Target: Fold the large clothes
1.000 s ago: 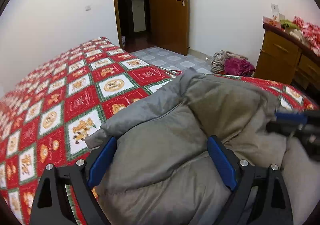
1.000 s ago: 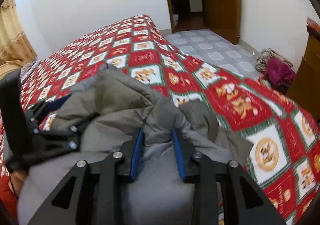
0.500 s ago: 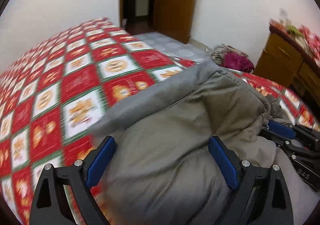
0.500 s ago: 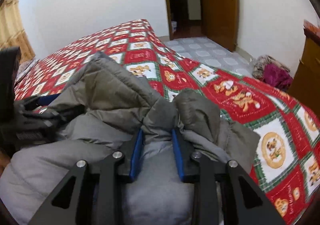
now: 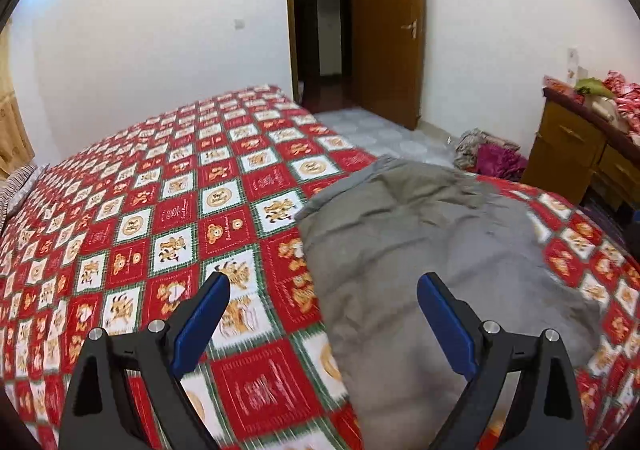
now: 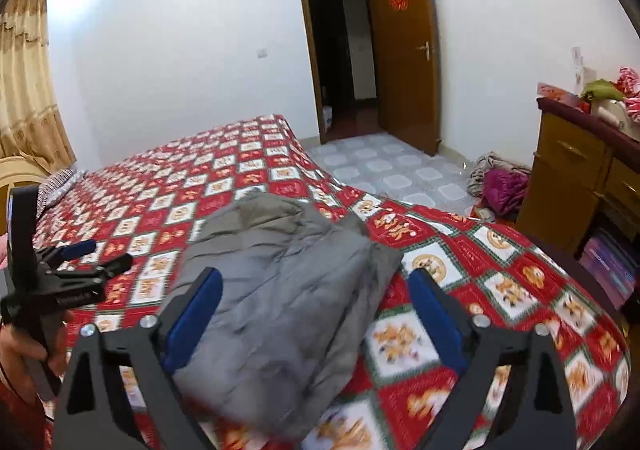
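Note:
A grey padded jacket [image 5: 424, 258] lies folded in a compact bundle on the bed with the red patterned cover [image 5: 160, 201]. It also shows in the right wrist view [image 6: 288, 290]. My left gripper [image 5: 322, 314] is open and empty, raised above the jacket's left edge. My right gripper [image 6: 314, 310] is open and empty, raised above the jacket's right part. The left gripper also shows at the left of the right wrist view [image 6: 92, 258], held by a hand.
A wooden dresser [image 5: 580, 153] with clutter on top stands at the right. A pile of clothes [image 5: 492, 157] lies on the tiled floor beside it. A brown door [image 5: 388, 29] stands open at the back. A curtain [image 6: 24, 89] hangs at left.
My right gripper has opened and let go of the jacket fold. Both grippers have lifted up and back from the jacket, which now lies flatter on the bed.

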